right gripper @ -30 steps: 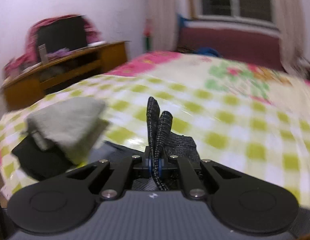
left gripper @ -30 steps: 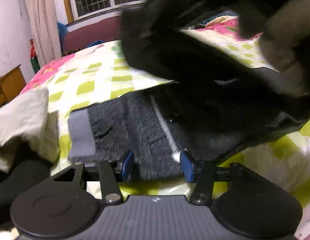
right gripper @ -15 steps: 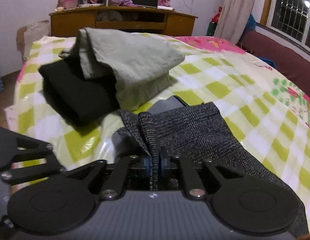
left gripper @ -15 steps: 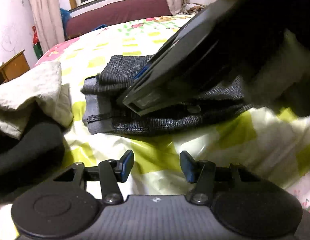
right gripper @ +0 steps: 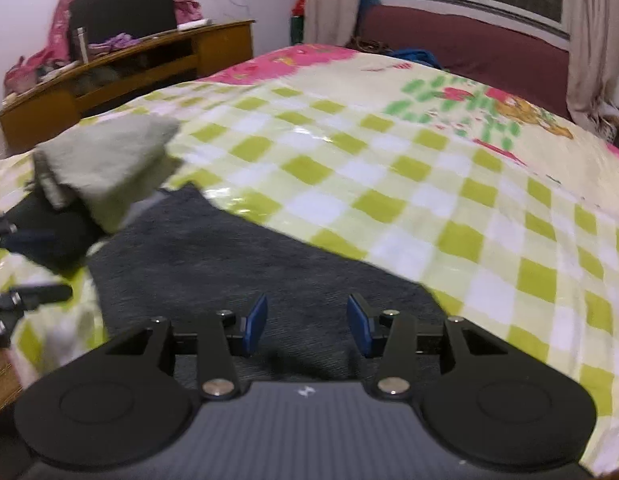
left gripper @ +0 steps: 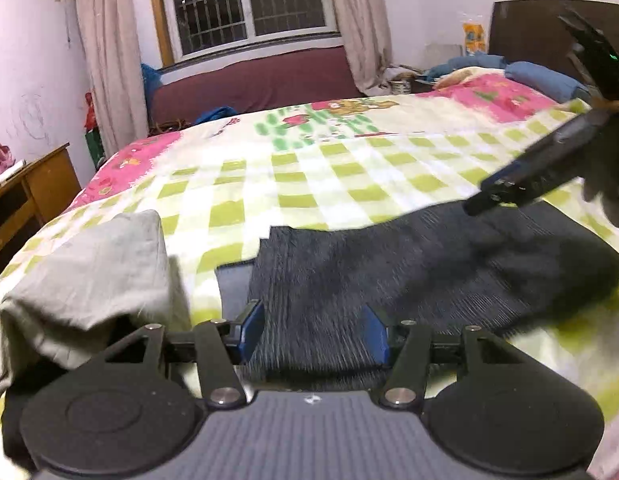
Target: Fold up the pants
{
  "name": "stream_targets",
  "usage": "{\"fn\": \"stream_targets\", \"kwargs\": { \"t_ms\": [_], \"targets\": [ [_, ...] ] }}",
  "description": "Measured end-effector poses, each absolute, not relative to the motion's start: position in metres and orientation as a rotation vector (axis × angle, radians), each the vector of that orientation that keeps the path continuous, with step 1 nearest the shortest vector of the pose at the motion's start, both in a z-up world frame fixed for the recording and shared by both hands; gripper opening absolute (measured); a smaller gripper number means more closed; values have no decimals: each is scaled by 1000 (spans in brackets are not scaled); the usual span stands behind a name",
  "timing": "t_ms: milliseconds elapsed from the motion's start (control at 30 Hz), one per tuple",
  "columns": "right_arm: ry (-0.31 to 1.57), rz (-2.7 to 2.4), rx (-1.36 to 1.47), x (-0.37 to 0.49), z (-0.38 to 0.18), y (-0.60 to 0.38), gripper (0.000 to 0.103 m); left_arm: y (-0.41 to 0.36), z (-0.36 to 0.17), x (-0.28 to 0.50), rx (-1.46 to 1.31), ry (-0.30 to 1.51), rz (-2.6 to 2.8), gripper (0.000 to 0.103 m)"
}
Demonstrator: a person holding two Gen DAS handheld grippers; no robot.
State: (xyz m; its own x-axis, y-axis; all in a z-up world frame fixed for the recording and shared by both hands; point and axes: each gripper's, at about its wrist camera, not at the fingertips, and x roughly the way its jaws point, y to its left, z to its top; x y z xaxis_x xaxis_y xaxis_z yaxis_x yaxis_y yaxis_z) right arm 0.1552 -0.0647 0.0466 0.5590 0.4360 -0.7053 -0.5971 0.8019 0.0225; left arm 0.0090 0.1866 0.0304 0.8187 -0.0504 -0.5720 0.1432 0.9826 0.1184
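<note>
Dark grey pants lie folded flat on the checked bedspread. My left gripper hovers open just above their near edge, its jaws widening a little with only the flat cloth below them. In the right wrist view the same pants spread out ahead. My right gripper is over them with its jaws opening and nothing pinched between the blue pads. The right gripper also shows from the left wrist view, held above the pants' far right part.
A folded pale grey-green garment sits on a black one at the left of the pants. A wooden desk stands beyond the bed's left side. A maroon sofa runs under the window. Blue pillows lie at the headboard.
My right gripper has let go of the pants fold it pinched and has pulled back over the flat cloth. My left gripper has risen and drawn nearer to the pants.
</note>
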Motion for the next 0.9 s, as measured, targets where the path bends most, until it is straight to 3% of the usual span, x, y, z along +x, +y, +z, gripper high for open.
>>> {"fn": "stream_targets", "kwargs": {
  "t_ms": [133, 267, 567, 667, 733, 800, 900],
  "targets": [
    [757, 682, -225, 179, 50, -57, 47, 196, 19, 34, 111, 672, -60, 67],
    [746, 857, -196, 201, 47, -18, 61, 194, 2, 33, 104, 726, -39, 67],
    [881, 1046, -267, 237, 7, 79, 61, 190, -9, 27, 112, 716, -27, 72],
    [900, 1090, -283, 237, 7, 91, 40, 196, -14, 28, 58, 723, -25, 72],
    [927, 1096, -297, 236, 7, 98, 31, 197, -15, 27, 49, 719, -28, 72],
    [949, 1087, -284, 239, 10, 99, 15, 199, -14, 25, 36, 717, -34, 72],
    [963, 1079, -248, 243, 15, 100, 12, 201, -13, 25, 18, 722, -39, 69]
  ]
}}
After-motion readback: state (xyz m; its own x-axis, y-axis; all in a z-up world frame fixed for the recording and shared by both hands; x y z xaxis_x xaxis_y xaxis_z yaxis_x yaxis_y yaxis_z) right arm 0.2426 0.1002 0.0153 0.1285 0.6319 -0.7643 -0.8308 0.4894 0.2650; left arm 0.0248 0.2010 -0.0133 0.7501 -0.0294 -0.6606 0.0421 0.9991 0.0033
